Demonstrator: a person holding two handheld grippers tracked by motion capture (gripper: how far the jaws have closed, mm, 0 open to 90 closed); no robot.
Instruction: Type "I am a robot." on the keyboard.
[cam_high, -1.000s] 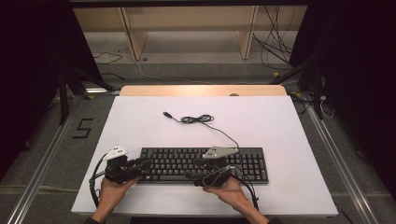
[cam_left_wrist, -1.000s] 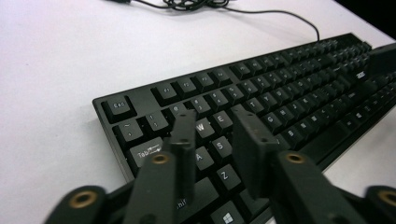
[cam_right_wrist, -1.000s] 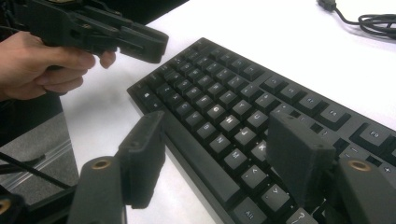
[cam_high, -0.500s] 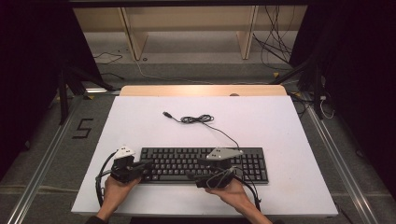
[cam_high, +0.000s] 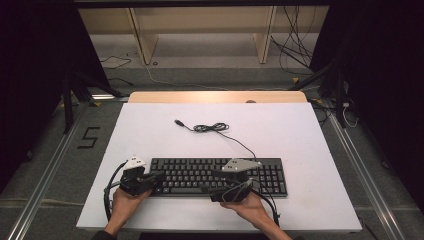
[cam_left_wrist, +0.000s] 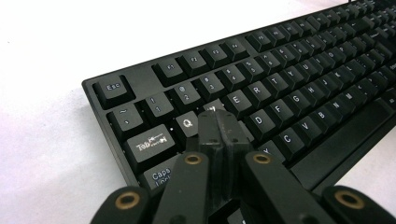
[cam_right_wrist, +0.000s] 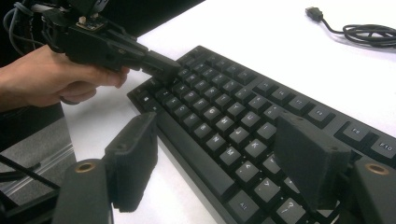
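Observation:
A black keyboard (cam_high: 220, 176) lies near the front edge of the white table (cam_high: 280, 130). Its cable (cam_high: 215, 128) curls behind it and ends in a loose USB plug (cam_high: 178, 122). My left gripper (cam_high: 156, 176) is shut, and its tips hover over the keyboard's left end. In the left gripper view the closed tips (cam_left_wrist: 219, 122) sit just above the W key of the keyboard (cam_left_wrist: 289, 88). My right gripper (cam_high: 216, 185) is open over the keyboard's front middle. In the right gripper view its gap (cam_right_wrist: 215, 154) spans the bottom rows of the keyboard (cam_right_wrist: 224, 112), with the left gripper (cam_right_wrist: 166, 67) beyond.
A wooden strip (cam_high: 217, 96) borders the table's far edge. Behind it stands a wooden shelf frame (cam_high: 200, 30) on a grey floor with loose cables (cam_high: 295, 50). Metal rails (cam_high: 45, 180) run along both sides of the table.
The left hand and its gripper have shifted slightly right, onto the keyboard's left end. The right gripper has stayed almost in place.

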